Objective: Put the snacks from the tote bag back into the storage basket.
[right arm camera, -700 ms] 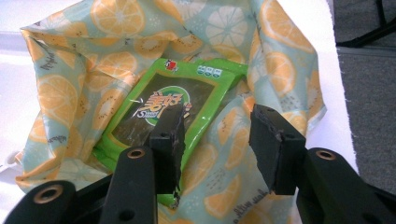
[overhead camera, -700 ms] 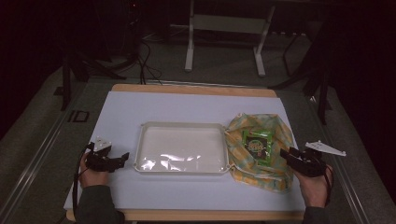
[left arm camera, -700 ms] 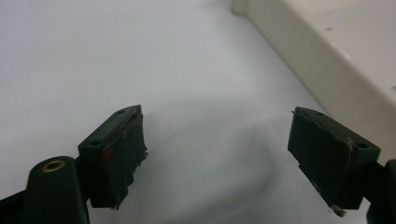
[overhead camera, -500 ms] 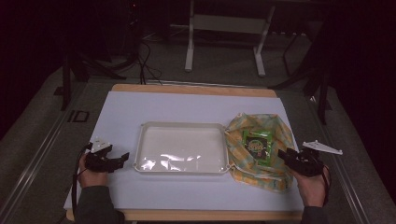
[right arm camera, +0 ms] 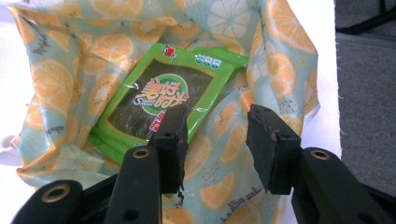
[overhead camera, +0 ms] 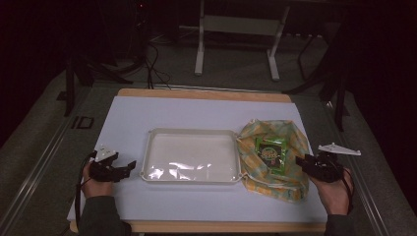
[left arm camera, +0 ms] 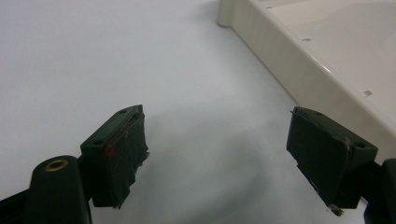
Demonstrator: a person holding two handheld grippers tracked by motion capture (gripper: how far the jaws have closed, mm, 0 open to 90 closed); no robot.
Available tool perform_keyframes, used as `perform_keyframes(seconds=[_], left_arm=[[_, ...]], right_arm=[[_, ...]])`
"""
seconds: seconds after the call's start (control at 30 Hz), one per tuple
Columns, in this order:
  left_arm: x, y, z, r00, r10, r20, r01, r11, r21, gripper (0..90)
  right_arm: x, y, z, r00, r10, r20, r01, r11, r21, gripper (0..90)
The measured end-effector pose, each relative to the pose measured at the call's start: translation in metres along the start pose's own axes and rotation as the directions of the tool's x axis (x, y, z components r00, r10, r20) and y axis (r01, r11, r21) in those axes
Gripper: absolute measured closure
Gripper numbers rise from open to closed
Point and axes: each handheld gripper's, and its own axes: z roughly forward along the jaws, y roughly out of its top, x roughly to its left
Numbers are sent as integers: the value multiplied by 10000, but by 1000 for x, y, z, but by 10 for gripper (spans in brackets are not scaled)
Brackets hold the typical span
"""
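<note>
An orange-and-lemon patterned cloth (overhead camera: 291, 135) lies open at the right of the white table, with a green snack packet (overhead camera: 271, 153) on it. My right gripper (overhead camera: 301, 162) rests at the cloth's right edge, pointing at the packet. In the right gripper view the jaws (right arm camera: 217, 135) stand apart over the cloth (right arm camera: 56, 79), just short of the packet (right arm camera: 173, 88), pressing on nothing. My left gripper (overhead camera: 129, 166) sits left of the cream tray (overhead camera: 147, 157). Its jaws (left arm camera: 217, 154) are wide open above bare table, with the tray wall (left arm camera: 289, 60) beside them.
The shallow cream tray holds nothing and sits mid-table between the two hands. The white table top (overhead camera: 196, 113) has a wooden far edge. Behind it are dark floor, cables and a metal stand (overhead camera: 236, 29).
The right hand has crept slightly left toward the cloth. The left hand, tray, cloth and packet have stayed put.
</note>
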Motion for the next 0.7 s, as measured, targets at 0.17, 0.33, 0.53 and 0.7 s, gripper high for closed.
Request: perform_keyframes(seconds=[0.17, 0.33, 0.53, 0.7], left_arm=[[2, 0, -1, 9999, -94, 95, 95, 9999, -99, 201], [1, 0, -1, 10000, -63, 64, 64, 9999, -93, 202], [0, 0, -1, 10000, -23, 37, 23, 10000, -77, 203], [0, 0, 0, 10000, 1, 42, -1, 10000, -62, 205]], right_arm=[[2, 5, 5, 9998, -194, -41, 196, 9986, 484, 580], [2, 8, 8, 9997, -180, -141, 190, 9974, 691, 581], [-1, 14, 8, 9995, 83, -304, -59, 9970, 778, 581], [-2, 18, 11, 9992, 123, -370, -88, 9954, 955, 577]])
